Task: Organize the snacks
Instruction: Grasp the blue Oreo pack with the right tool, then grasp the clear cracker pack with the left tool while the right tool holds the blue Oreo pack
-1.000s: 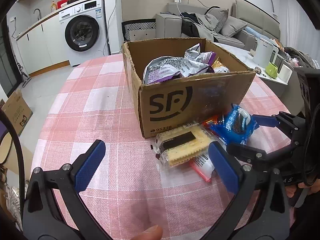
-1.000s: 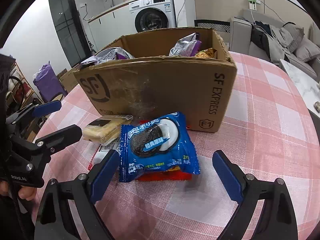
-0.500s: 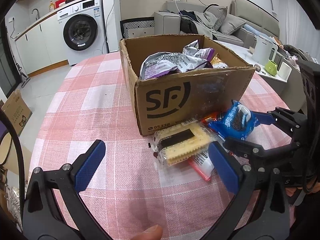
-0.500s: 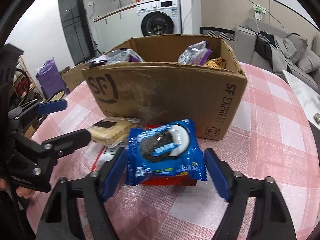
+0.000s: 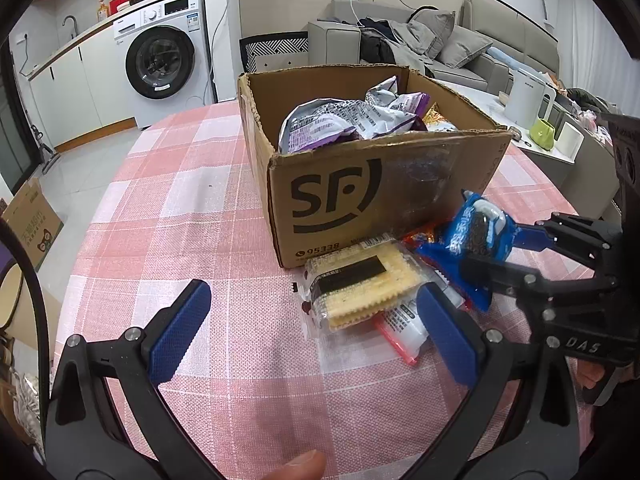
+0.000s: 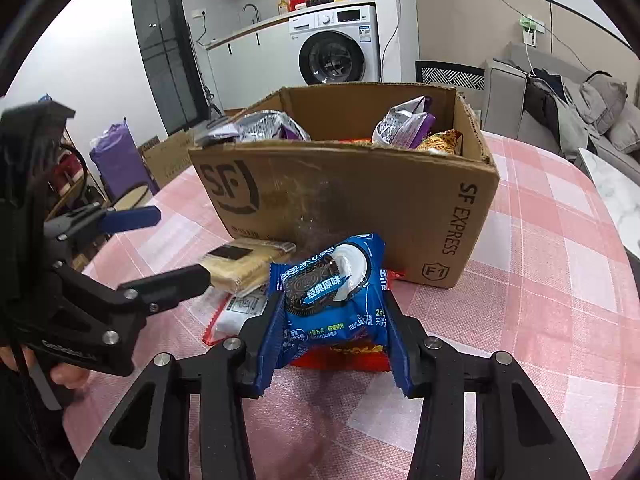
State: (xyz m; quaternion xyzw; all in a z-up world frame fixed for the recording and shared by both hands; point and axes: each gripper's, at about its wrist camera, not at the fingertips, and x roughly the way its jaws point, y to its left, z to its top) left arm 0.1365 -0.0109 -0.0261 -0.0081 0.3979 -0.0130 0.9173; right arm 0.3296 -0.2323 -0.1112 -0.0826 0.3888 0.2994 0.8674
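Round table under a pink-and-white checked tablecloth (image 5: pixel 180 216), set in an open-plan room: white washing machine (image 5: pixel 160 60) and counter with sink at the back, grey sofa (image 5: pixel 460 40) strewn with cushions and clothes to the right, white kettle (image 5: pixel 526 98) on a side surface.

Open SF Express cardboard box (image 5: pixel 360 196) near the table's middle, flaps gone, holding purple-and-silver snack bags (image 5: pixel 340 124) and an orange-yellow packet (image 6: pixel 440 142) at the far right corner.

Just in front of the box, a small pile: clear-wrapped cracker pack (image 5: pixel 360 288) lying on a white-and-red sachet (image 5: pixel 404 320), with a red packet (image 6: pixel 340 356) flat beneath the raised blue Oreo pack (image 6: pixel 332 304).

Right gripper (image 6: pixel 332 332) closed on the Oreo pack, both pads pressing its sides, pack tilted and lifted off the red packet, close to the box's front wall.

Left gripper (image 5: pixel 312 328) spread wide, holding nothing, hovering low with its right finger (image 5: pixel 444 332) beside the cracker pack.

Bare cloth left of the box and toward the near edge.
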